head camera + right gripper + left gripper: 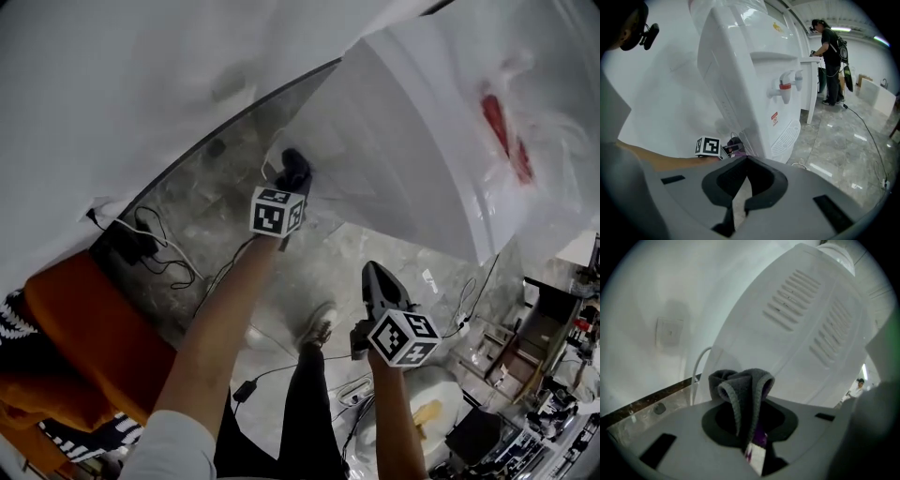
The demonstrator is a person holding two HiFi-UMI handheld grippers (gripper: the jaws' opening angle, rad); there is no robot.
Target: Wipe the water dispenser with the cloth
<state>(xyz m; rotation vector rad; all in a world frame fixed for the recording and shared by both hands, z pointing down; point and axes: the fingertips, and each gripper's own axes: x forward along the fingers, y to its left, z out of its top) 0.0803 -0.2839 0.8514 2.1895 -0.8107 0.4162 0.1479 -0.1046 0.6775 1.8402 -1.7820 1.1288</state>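
Note:
The white water dispenser [412,141] leans across the head view's upper right. Its red and white taps [786,86] show in the right gripper view and its vented back panel [806,305] in the left gripper view. My left gripper [289,183] is shut on a folded dark grey cloth [743,392]. The cloth [296,169] lies against the dispenser's lower rear corner, near the wall. My right gripper [375,277] hangs lower right, apart from the dispenser, shut with nothing in it. It [739,199] looks toward the left gripper's marker cube [708,146].
A white wall with a socket [669,331] stands close behind the dispenser. Black cables [164,253] lie on the marble floor, with an orange object [84,347] at the left. My shoe [319,328] is below. Another person [830,44] stands by a white counter [812,60] far behind.

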